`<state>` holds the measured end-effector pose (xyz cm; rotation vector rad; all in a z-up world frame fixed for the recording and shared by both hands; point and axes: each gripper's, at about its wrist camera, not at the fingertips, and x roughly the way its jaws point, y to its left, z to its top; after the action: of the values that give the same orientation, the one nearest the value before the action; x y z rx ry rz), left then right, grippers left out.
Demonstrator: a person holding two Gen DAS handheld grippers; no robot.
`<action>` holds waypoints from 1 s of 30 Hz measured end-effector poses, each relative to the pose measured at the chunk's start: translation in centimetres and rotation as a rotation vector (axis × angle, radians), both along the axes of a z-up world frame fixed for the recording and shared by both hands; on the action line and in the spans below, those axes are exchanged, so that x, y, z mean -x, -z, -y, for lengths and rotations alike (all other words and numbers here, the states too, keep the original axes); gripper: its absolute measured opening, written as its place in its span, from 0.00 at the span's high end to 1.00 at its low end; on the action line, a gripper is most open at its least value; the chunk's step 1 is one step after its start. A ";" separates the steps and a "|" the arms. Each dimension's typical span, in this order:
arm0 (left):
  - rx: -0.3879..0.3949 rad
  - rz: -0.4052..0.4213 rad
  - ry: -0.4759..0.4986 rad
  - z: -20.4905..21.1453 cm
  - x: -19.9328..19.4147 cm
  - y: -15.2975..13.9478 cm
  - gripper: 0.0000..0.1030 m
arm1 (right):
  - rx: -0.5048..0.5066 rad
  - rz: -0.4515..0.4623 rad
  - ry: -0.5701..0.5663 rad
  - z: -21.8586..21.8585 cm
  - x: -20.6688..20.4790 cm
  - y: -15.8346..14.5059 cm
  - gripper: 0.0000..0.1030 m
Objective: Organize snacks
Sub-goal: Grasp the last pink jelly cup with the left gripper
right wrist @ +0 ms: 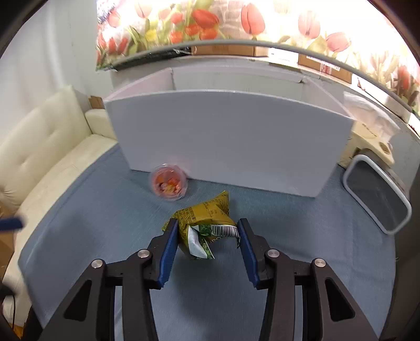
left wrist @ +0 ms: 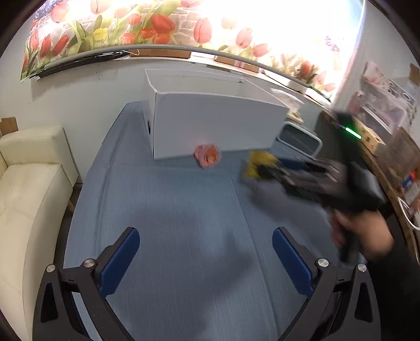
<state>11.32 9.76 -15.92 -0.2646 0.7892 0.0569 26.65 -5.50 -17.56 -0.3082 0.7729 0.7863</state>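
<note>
A yellow-green snack bag (right wrist: 207, 223) sits between the blue pads of my right gripper (right wrist: 207, 236); the jaws are closed onto its sides and hold it above the blue cloth. It shows blurred in the left wrist view (left wrist: 260, 166), with the right gripper (left wrist: 309, 178) behind it. A clear cup of orange-red snacks (right wrist: 169, 183) lies on its side against the front of the white box (right wrist: 228, 136); it also shows in the left wrist view (left wrist: 207, 156), as does the box (left wrist: 215, 123). My left gripper (left wrist: 206, 251) is open and empty over the cloth.
The blue cloth (left wrist: 170, 209) covers the table. A cream sofa (left wrist: 29, 183) stands to the left. A grey bin with a white rim (right wrist: 378, 194) stands at the right of the box. A tulip curtain (right wrist: 236, 21) hangs behind. Shelves with clutter (left wrist: 388, 112) are at the far right.
</note>
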 end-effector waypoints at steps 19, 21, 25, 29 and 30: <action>-0.151 -0.129 -0.184 1.0 -17.7 5.6 0.00 | -0.091 -0.025 0.048 9.3 6.3 -0.6 0.53; -0.155 -0.136 -0.189 0.9 -18.2 5.9 0.01 | -0.100 -0.038 0.053 9.7 6.1 -0.4 0.53; -0.180 -0.131 -0.183 1.0 -18.5 6.0 0.32 | -0.110 -0.047 0.062 10.1 6.1 -0.1 0.53; -0.175 -0.114 -0.138 1.4 -17.8 5.3 0.51 | -0.119 -0.060 0.061 10.1 6.2 0.2 0.53; -0.160 -0.102 -0.123 1.4 -17.5 5.1 0.51 | -0.120 -0.061 0.059 9.9 6.2 0.3 0.53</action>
<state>28.83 8.35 -21.06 -0.1587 0.8643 0.2498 20.41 -15.45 -17.83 -0.1536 0.7853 0.7857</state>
